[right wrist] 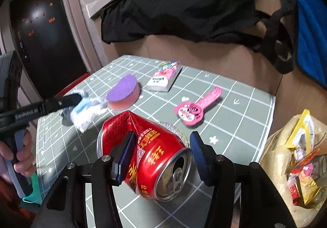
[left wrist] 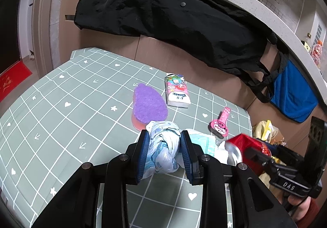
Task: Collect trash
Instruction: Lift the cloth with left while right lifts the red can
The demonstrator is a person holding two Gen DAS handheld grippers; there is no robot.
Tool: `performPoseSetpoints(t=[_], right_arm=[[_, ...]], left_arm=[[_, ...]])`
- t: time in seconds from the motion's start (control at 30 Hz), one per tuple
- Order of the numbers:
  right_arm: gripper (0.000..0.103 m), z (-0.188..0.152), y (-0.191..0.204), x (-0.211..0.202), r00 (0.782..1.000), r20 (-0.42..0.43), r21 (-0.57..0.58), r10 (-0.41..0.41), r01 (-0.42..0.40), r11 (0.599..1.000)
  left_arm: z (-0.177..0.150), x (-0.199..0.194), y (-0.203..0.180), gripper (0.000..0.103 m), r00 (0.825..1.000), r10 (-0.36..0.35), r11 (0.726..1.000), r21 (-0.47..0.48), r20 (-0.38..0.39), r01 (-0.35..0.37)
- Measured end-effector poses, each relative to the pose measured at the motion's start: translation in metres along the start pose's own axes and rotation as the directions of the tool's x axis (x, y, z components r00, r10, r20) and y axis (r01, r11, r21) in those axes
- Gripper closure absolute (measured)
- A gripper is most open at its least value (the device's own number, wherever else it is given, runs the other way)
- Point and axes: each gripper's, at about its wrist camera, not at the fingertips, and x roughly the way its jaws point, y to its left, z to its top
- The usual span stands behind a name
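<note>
Starting with the left wrist view: our left gripper (left wrist: 164, 150) sits at lower centre of the frame, its blue pads pressed onto a crumpled white-and-blue wrapper (left wrist: 163, 146). The wrapper fills the gap between the pads and bulges out above them. At right of centre we see the red can (left wrist: 248, 147), blurred, with the other tool's black frame at the lower right. Beyond the table edge, at the right margin, a slice of the trash bag (left wrist: 265, 129) shows. On the green grid tablecloth (left wrist: 61, 115) lie a purple sponge (left wrist: 148, 105), a tissue pack (left wrist: 176, 91) and a pink tag (left wrist: 220, 124).

Right wrist view: our right gripper (right wrist: 161, 158) at lower centre pinches the dented red can, left pad dug into its crushed side, right pad at the rim. The can's long axis runs from upper left to lower right of the frame, its opened top facing us. The open trash bag (right wrist: 282, 158) fills the lower right corner, off the table edge, just beside the right finger.

Judgement: the bag lies to the right of both tools, and the right gripper is much the nearer, so we expect the can to go first; the wrapper must cross the same side afterwards.
</note>
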Motion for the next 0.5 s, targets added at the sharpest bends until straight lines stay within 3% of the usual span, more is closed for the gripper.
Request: performPoseSetpoints(t=[0.03,0.07,0.37,0.5], right_arm=[[0.053,0.001,0.000,0.000,1.000,0.003,-0.001,-0.003,0.003,1.000],[0.065,0.001,0.000,0.000,1.000,0.004,-0.004,-0.004,0.004,1.000],[0.063,-0.010,-0.003,0.006,1.000,-0.016,0.002,0.016,-0.016,1.000],[0.056,-0.023,-0.004,0.018,0.996,-0.082,0.011,0.018,-0.017,1.000]], left_arm=[[0.000,0.000,0.001,0.071,1.000,-0.001,1.000,0.001,-0.001,0.001],[0.000,0.001,0.001,0.071,1.000,-0.002,1.000,-0.001,-0.003,0.002],[0.000,0.002,0.004,0.071,1.000,-0.001,1.000,-0.012,-0.011,0.000],[0.000,0.003,0.008,0.071,1.000,0.002,1.000,-0.021,-0.012,-0.003]])
